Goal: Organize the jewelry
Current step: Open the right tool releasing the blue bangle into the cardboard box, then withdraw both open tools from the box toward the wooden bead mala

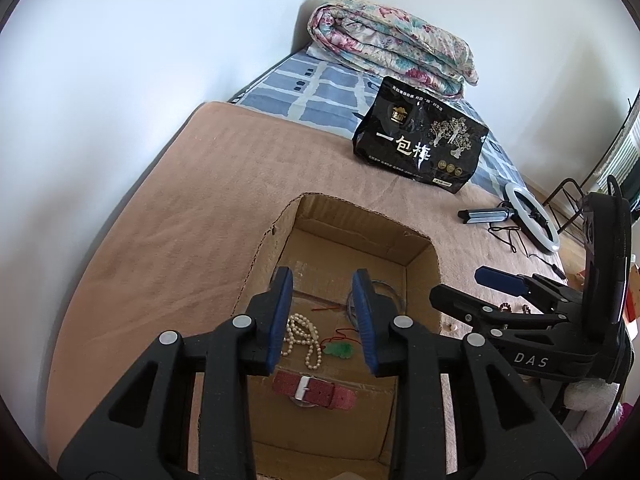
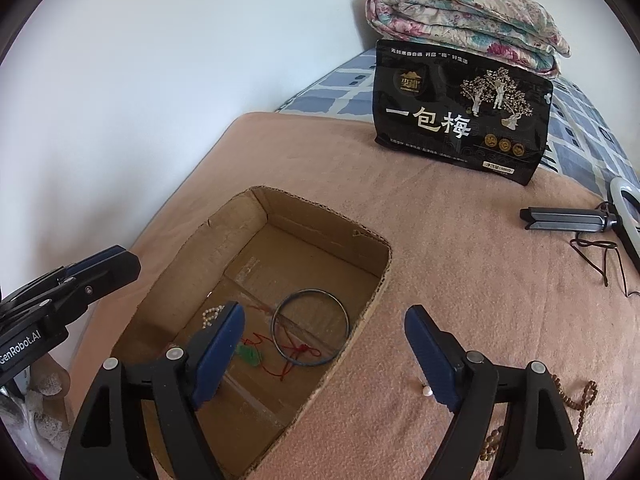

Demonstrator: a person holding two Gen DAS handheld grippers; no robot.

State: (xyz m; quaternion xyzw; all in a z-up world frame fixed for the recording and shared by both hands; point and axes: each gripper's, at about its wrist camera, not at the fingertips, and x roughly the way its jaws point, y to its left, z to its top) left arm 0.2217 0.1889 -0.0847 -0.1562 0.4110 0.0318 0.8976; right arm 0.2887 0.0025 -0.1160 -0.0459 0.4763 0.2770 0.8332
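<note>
An open cardboard box sits on the pink blanket. Inside lie a pearl necklace, a green pendant on red cord, a red watch strap and a dark bangle. My left gripper is open and empty above the box. My right gripper is open and empty over the box's right edge; it also shows in the left wrist view. A small pearl earring and a brown bead string lie on the blanket to the right of the box.
A black snack bag stands behind the box, in front of a folded floral quilt. A ring light with tripod and cable lies at the right. A white wall runs along the left.
</note>
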